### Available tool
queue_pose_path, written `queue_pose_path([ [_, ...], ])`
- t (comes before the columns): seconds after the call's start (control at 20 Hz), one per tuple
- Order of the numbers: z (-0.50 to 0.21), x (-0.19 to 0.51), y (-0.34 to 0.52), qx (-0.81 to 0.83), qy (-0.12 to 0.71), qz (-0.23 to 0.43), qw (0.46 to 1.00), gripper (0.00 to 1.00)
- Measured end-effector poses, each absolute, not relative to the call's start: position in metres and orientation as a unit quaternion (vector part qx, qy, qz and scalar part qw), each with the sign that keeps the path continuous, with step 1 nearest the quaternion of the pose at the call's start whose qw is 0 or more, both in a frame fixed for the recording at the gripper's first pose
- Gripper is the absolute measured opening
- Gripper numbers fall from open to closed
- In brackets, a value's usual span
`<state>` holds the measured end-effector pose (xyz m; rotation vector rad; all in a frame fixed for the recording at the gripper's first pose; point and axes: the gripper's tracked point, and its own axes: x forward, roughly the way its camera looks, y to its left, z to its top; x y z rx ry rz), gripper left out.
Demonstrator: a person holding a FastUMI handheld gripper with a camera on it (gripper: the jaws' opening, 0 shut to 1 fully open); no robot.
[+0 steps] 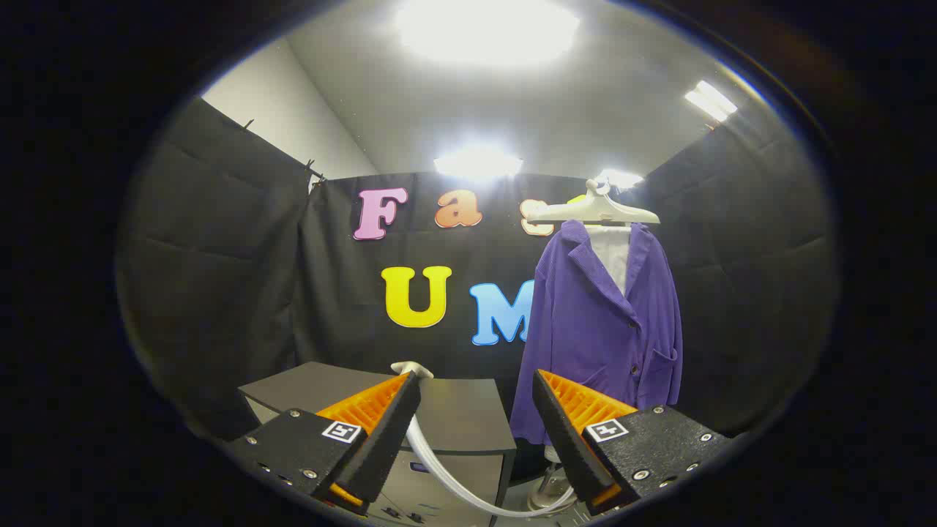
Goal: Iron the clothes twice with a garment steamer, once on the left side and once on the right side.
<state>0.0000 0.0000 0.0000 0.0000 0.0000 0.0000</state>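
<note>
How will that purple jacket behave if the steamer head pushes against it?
The purple jacket hangs free from a hanger, so it will probably swing away under a push. Its cloth looks soft and draped, likely floppy rather than stiff. The hand-held gripper is open, well short of it.

Soft matt cloth jacket (607,329) on a smooth plastic hanger (594,211).

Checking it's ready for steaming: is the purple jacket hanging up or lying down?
Hanging: the purple jacket drapes from a hanger, beyond the open gripper.
</note>
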Motion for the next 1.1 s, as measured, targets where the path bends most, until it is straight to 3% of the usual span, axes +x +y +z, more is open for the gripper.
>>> queue_pose_path([
  [0.6,-0.029,0.011,0.018,-0.017,0.019,0.008,1.000,0.95],
  [1.1,-0.015,0.010,0.024,-0.019,0.036,0.078,0.996,0.95],
])
